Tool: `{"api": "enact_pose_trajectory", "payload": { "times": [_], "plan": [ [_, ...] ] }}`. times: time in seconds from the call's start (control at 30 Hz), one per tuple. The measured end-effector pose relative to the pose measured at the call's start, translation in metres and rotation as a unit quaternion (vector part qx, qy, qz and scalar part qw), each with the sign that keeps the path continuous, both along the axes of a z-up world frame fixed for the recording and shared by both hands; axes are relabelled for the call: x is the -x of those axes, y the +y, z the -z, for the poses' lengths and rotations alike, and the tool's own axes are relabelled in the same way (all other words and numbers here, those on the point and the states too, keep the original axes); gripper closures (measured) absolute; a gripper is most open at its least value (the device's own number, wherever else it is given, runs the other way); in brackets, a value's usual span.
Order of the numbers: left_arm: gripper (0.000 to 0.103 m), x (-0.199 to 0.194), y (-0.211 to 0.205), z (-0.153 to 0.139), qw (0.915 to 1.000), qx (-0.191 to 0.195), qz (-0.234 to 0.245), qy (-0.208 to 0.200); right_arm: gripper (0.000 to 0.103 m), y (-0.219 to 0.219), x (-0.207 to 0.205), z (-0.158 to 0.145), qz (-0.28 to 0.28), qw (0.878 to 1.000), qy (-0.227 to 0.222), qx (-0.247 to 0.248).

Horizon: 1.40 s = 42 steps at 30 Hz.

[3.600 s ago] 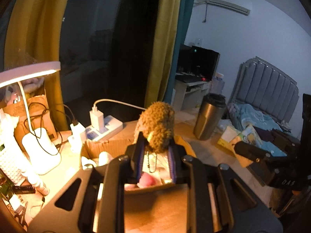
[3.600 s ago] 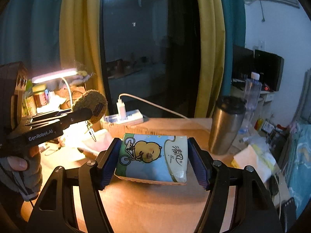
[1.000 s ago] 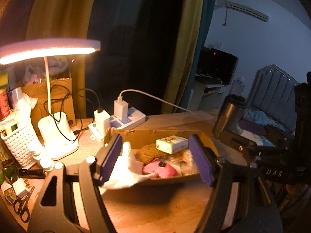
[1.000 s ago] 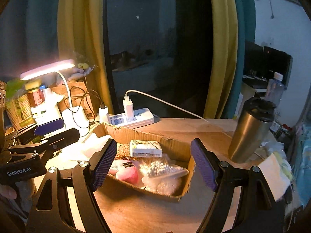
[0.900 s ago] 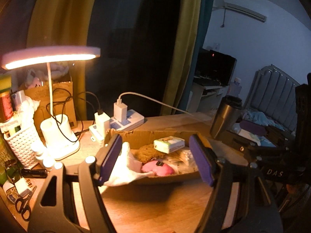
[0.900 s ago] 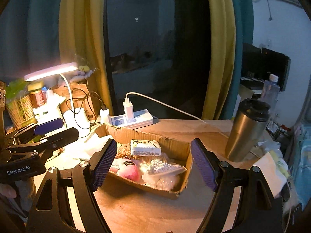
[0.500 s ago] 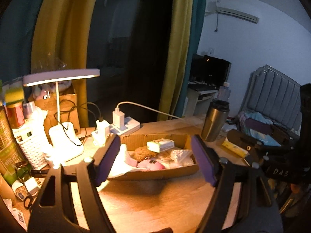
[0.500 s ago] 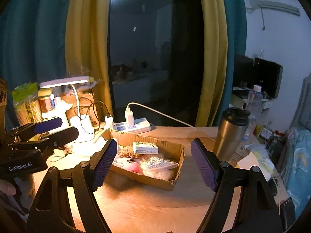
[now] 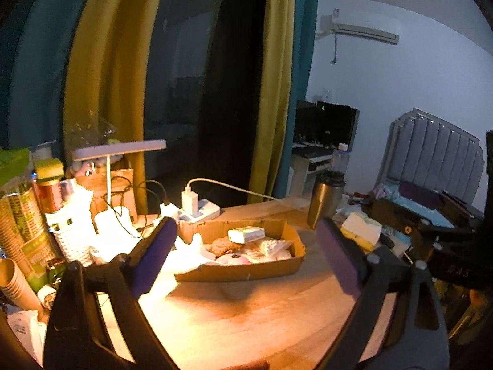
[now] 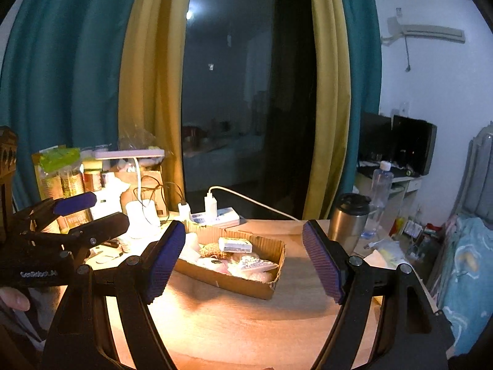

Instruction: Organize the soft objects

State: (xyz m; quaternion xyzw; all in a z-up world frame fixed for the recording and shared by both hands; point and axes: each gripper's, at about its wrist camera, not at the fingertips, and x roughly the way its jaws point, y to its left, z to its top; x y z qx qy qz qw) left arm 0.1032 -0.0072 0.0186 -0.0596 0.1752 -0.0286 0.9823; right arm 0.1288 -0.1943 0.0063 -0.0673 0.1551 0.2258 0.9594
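A shallow cardboard box (image 9: 240,269) (image 10: 246,286) lies on the wooden table (image 9: 246,314). Inside it are a tissue pack (image 9: 246,234) (image 10: 235,244), a brown plush (image 9: 223,245), a pink plush (image 9: 234,259), a bag of white beads (image 9: 271,245) (image 10: 252,262) and a white cloth (image 9: 188,251). My left gripper (image 9: 245,220) (image 10: 109,209) hangs well back from the box, its jaws opening with nothing between them. My right gripper (image 10: 244,223) is open and empty, also well short of the box.
A lit desk lamp (image 9: 120,149), a white basket (image 9: 74,237), cans and paper cups crowd the table's left. A power strip (image 9: 197,209) lies behind the box. A steel tumbler (image 9: 326,197) (image 10: 348,219) stands at the right, with a bed (image 10: 468,262) beyond.
The brown plush and tissue pack, held 3.6 seconds ago, now lie in the box. Both grippers have drawn back and up from it. The left jaws have spread wider.
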Motion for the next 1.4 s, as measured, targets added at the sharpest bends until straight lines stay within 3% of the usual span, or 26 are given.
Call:
{"api": "enact_pose_trajectory", "payload": {
  "times": [0.63,1.4],
  "plan": [
    [0.010,0.073,-0.013,-0.065,0.9968,-0.031,-0.020,-0.071,0.018,-0.015,0.072,-0.060,0.018,0.999,-0.039,0.010],
    [0.010,0.088,-0.019,-0.078,0.9940,-0.048,-0.042,-0.089,0.018,-0.014,0.085,-0.067,0.013,0.998,-0.057,0.008]
  ]
}}
